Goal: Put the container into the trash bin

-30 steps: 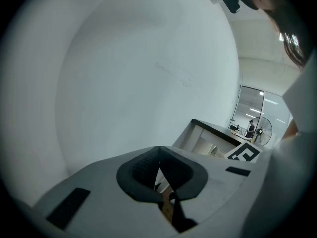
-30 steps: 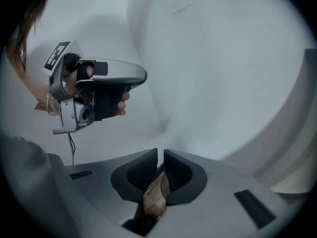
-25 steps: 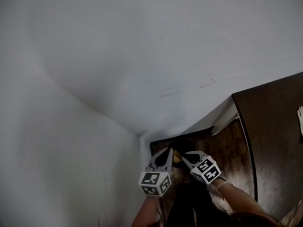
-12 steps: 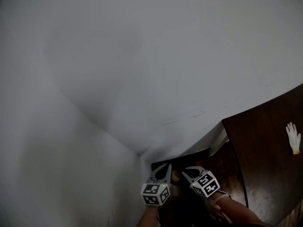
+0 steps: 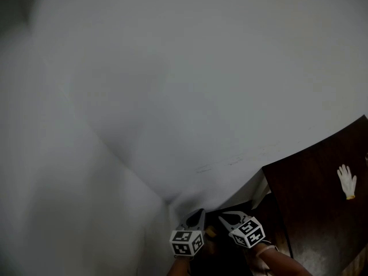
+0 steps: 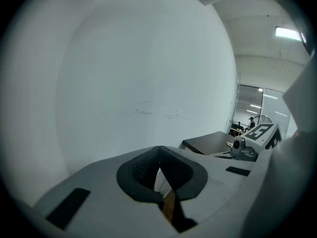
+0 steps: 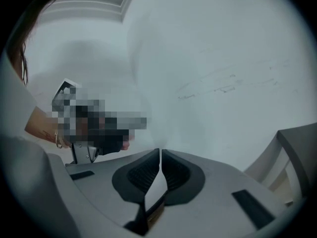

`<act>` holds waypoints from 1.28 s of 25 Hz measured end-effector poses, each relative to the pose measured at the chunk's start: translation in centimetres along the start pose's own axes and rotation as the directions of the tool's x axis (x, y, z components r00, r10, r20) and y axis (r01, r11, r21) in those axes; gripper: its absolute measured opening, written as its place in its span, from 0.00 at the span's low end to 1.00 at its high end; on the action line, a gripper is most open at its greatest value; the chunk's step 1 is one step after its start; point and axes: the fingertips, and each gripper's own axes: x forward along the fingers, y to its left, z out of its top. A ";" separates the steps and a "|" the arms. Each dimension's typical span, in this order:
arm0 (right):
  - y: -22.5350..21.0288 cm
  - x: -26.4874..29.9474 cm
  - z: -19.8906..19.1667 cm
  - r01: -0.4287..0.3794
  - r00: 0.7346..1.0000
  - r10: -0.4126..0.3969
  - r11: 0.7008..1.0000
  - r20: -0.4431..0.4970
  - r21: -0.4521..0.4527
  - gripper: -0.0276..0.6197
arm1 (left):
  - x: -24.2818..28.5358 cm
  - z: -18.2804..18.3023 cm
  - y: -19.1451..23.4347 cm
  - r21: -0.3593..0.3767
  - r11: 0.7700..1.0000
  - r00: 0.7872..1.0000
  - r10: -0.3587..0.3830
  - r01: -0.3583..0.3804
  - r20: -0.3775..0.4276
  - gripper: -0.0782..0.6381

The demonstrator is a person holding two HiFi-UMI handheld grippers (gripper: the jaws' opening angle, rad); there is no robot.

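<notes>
No container and no trash bin shows in any view. Both grippers sit at the bottom edge of the head view, side by side, pointing at a bare white wall corner. My left gripper (image 5: 196, 214) is shut with nothing between its pads; in the left gripper view its jaws (image 6: 158, 150) meet at the tips. My right gripper (image 5: 226, 216) is also shut and holds nothing, its dark pads (image 7: 146, 172) pressed together in the right gripper view. A small yellowish thing (image 5: 211, 232) shows between the two grippers; what it is cannot be told.
A dark wooden table (image 5: 313, 206) stands at the right, with a white glove (image 5: 346, 181) lying on it. White walls (image 5: 190, 85) fill most of the view and meet in a corner ahead. The right gripper's marker cube (image 6: 261, 133) shows in the left gripper view.
The head view has tilted upward, so both grippers and the table have slid toward the bottom edge. The white glove has come further into view. Both grippers stay shut.
</notes>
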 end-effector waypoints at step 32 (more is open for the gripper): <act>6.1 -13.8 15.8 0.093 0.934 -0.048 0.989 0.355 -0.113 0.05 | -10.0 11.6 -8.7 0.069 0.996 0.983 0.035 -0.049 0.179 0.14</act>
